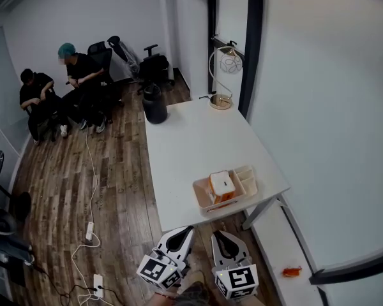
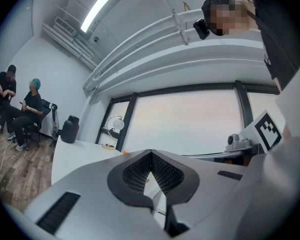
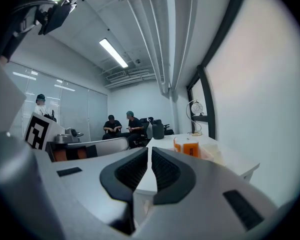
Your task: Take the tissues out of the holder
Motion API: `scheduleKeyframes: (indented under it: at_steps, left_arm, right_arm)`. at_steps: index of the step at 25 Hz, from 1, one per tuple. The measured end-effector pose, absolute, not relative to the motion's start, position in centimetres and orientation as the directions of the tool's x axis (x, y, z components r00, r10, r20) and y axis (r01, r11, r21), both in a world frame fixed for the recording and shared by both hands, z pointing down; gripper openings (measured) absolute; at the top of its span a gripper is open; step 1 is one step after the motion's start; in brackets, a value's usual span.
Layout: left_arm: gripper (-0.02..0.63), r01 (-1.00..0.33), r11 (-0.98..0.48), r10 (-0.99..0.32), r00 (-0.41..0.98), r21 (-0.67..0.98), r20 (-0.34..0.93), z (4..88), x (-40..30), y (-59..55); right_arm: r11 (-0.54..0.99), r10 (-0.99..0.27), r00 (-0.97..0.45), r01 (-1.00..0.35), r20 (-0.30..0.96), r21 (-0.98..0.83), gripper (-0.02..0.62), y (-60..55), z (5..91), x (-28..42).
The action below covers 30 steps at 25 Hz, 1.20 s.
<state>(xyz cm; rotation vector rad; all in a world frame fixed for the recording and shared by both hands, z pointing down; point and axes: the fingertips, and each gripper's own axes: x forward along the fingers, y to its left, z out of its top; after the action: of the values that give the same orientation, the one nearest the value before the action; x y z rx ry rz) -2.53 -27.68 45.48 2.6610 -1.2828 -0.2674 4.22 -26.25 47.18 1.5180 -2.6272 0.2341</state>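
A: Task item and location?

B: Entry one: tissue pack (image 1: 221,185), white with orange sides. Stands upright in the large compartment of the white holder (image 1: 247,178). Smaller compartments along the holder's right side, contents too small to read. Holder placed near the front right corner of the tabletop (image 1: 191,139), close to the edge.

A: State of left claw (image 1: 187,230)?

B: Closed, pads meeting tip to tip, nothing between them. Held off the near edge of the tabletop, above the wood floor (image 1: 121,190), well apart from the holder. Aimed roughly level toward the tabletop.

A: State of right claw (image 1: 217,234)?

B: Closed too, with only a thin slit between the pads, and empty. Just beside the left claw, likewise short of the tabletop edge. In the right gripper view, tissue pack ahead and to the right of the pads, not touching.

A: Other entries on the tabletop?

B: Arched lamp (image 1: 222,75) with a globe shade at the far right corner. Black jug (image 1: 155,104) at the far left corner.

A: Remainder of the room?

B: Two seated persons (image 1: 83,75) by the far wall, with office chairs (image 1: 154,62) beside them. White power strips (image 1: 89,230) with cable on the floor. Small orange object (image 1: 292,271) on the low ledge (image 1: 274,234) along the right wall.
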Motion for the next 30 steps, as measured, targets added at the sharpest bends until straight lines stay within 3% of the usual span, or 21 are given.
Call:
scheduleKeyframes:
  at_steps: [13,21,25,30]
  left_arm:
    - [0.005,-0.709,-0.660,-0.742,0.667,0.248,-0.068,47.9,-2.5,-34.9]
    - [0.005,-0.705,-0.657,-0.742,0.668,0.266,-0.062,48.9,-2.4,-37.1]
    - [0.005,-0.711,-0.644,-0.752,0.657,0.281,-0.061,49.4,-1.5,-37.7]
    - [0.005,-0.740,-0.615,-0.779,0.624,0.271,-0.064,50.3,-1.4,-38.7]
  right_arm:
    - [0.436,-0.879,-0.428,-0.900,0.210,-0.007,0.012,-33.8,48.3,3.9]
    - [0.395,-0.898,-0.377,-0.918,0.228,0.040,0.289,-37.6,48.3,5.3]
    - [0.378,-0.898,-0.359,-0.925,0.257,0.031,0.367,-39.3,49.3,7.0]
    - [0.372,-0.880,-0.356,-0.928,0.316,-0.009,0.387,-41.0,51.7,8.2]
